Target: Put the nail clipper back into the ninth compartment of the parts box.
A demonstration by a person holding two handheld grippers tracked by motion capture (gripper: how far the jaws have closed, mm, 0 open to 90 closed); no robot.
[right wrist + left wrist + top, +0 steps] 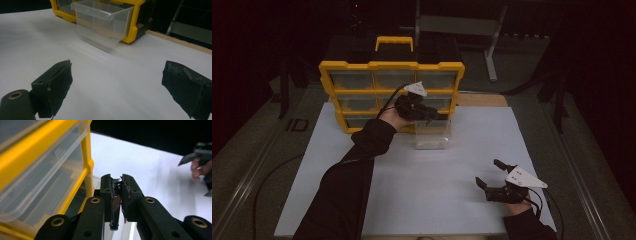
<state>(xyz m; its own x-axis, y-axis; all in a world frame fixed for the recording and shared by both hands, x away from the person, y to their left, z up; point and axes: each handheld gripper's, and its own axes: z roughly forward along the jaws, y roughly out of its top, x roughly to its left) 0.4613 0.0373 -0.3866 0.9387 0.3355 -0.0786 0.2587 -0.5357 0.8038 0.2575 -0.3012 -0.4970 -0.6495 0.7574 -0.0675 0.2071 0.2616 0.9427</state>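
1. Two hand-held grippers work over the white rectangular tabletop board. The left gripper, at frame centre in the high view, reaches forward on a black-sleeved arm; in the left gripper view its jaws are pressed nearly together, pinching a thin clear edge, seemingly the rim of the clear plastic drawer bin.
2. The right gripper sits low at the lower right of the frame, jaws spread wide apart.
3. The bin stands on the board just before the yellow-framed drawer organiser at upper centre; broad bare board lies between the two grippers.
4. No readable writing.
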